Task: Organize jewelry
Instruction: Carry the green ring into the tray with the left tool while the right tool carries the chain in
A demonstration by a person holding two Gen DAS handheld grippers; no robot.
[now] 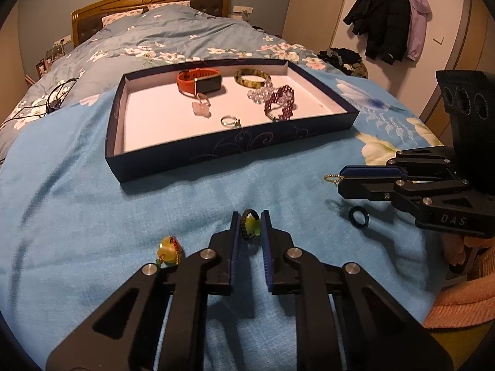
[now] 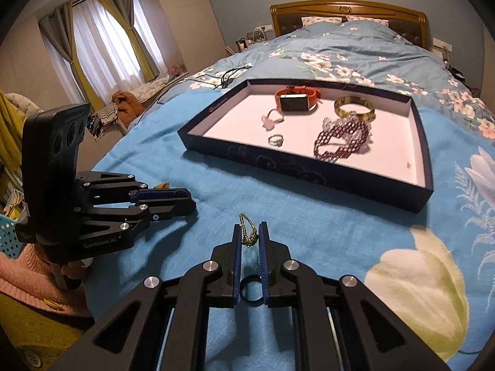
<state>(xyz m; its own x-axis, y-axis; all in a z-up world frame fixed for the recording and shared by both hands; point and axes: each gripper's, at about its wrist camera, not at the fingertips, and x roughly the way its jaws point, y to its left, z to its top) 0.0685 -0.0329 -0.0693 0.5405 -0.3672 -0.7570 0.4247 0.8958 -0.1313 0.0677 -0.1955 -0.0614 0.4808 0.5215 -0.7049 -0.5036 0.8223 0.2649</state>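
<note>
On the blue blanket (image 1: pixel 92 191) short of the dark box lid (image 1: pixel 235 150), both claws work. The left claw (image 1: pixel 250 225) pinches a braided ring with a yellow-green charm (image 1: pixel 251 227) between its pads; the right claw (image 2: pixel 250 236) grips a gold-green bead chain (image 2: pixel 249 232), long axis upright. The lid lies straight ahead of both, the right slightly nearer. Only the left view shows the yellow pendant (image 1: pixel 167 252); the dark ring (image 2: pixel 250 289) sits beneath the right claw.
</note>
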